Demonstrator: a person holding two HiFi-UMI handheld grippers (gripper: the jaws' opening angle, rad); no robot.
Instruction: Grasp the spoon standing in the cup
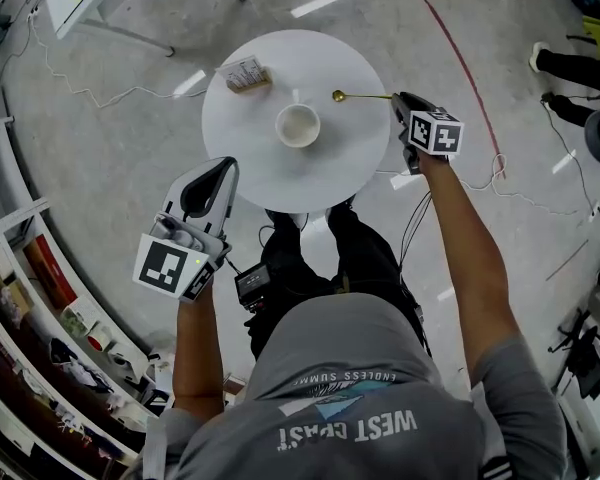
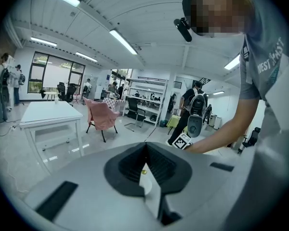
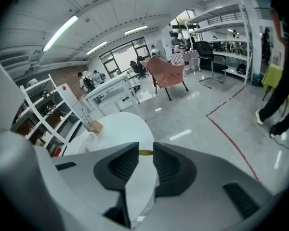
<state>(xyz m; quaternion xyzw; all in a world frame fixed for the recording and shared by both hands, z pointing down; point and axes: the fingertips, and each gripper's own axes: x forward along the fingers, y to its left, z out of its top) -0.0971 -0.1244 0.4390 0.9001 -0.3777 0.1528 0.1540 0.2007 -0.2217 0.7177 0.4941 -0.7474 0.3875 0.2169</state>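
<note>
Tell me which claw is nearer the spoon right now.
Right. The right claw is at the spoon's handle end, which sits between its parted jaws. The left claw hangs by the table's near-left edge, with the cup between it and the spoon.

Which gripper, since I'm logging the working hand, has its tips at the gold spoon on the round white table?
The right gripper: its tips are at the handle end of the gold spoon; the left gripper hangs well clear of it.
</note>
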